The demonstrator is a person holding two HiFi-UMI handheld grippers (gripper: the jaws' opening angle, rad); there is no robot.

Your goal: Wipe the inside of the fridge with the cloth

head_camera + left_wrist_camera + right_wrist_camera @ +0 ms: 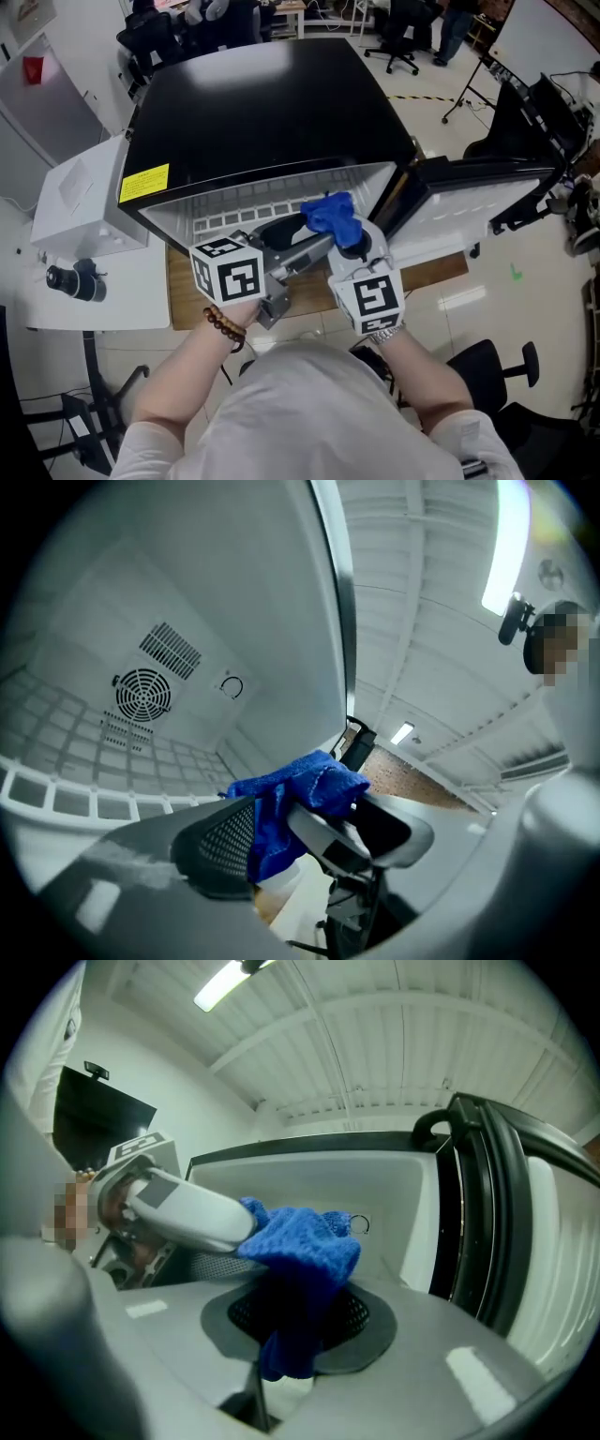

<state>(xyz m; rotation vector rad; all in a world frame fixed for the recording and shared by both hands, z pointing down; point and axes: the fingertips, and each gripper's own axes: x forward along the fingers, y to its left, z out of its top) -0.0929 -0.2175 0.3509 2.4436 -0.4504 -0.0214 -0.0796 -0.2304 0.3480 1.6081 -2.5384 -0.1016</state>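
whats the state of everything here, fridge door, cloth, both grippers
door: open
cloth: bunched, clamped in the right hand-held gripper, at the fridge opening
right hand-held gripper: shut on the cloth
left hand-held gripper: open, beside the cloth, holding nothing

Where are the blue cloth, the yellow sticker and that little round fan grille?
blue cloth (330, 216), head view, its bunched middle.
yellow sticker (143, 183), head view, its centre.
fan grille (142, 694), left gripper view, its hub.

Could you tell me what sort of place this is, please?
Probably a lab or office, not a kitchen: office chairs and a tripod stand behind the fridge, with strip lights overhead.
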